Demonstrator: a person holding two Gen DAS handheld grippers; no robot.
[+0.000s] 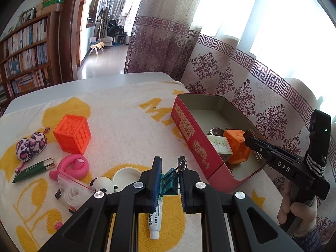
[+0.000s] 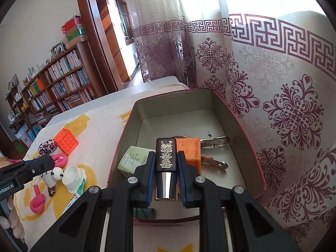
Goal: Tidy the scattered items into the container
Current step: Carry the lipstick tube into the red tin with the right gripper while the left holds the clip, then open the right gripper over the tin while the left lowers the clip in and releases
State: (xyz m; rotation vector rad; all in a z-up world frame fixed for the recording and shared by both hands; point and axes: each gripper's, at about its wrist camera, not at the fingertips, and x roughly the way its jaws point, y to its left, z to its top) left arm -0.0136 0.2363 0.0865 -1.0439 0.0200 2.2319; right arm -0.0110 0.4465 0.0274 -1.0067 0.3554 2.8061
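Holding a teal binder clip (image 1: 169, 178) between closed jaws, the left gripper (image 1: 170, 183) hangs over the towel-covered counter (image 1: 126, 113). The right gripper (image 2: 166, 180) grips one black bottle (image 2: 166, 157) above the red tin (image 2: 212, 96), which holds one orange cube (image 2: 190, 150) and one green box (image 2: 134, 157). A second orange cube (image 1: 72, 133) sits outside.

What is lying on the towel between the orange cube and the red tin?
Nothing: in the left wrist view the towel is bare between the orange cube and the red tin.
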